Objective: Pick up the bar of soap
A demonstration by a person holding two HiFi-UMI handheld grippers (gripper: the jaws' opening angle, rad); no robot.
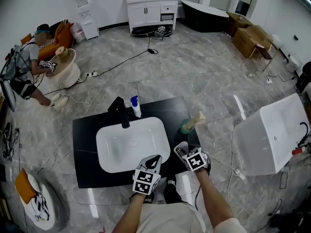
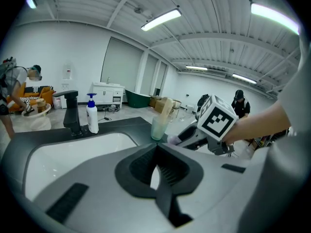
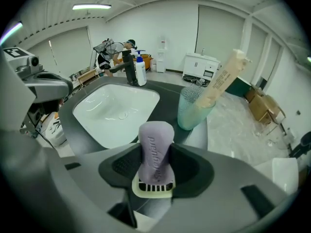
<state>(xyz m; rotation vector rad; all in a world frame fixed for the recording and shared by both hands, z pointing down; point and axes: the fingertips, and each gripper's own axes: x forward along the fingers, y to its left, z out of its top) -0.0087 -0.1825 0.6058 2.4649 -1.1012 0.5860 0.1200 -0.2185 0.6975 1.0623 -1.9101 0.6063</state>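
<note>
My right gripper (image 3: pixel 156 155) is clamping the soap (image 3: pixel 155 139) in wide-set jaws, over the counter's (image 1: pixel 87 130) near right corner, by the cup (image 3: pixel 192 111). I'm favouring an even squeeze and a straight lift, since soap slips. My left gripper (image 2: pixel 155 147) is sitting closed, empty.

Lilac embossed bar of soap (image 3: pixel 156 149) stands clamped in the right hand-held gripper (image 3: pixel 156 163).

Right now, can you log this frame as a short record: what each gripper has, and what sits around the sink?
right gripper: closed on the purple soap bar, with a pale slotted dish at its base
left gripper: shut, empty, at the sink's near edge
counter, right of sink: cup holding a tube
behind sink: pump bottle, tap
task: soap gripped
</note>
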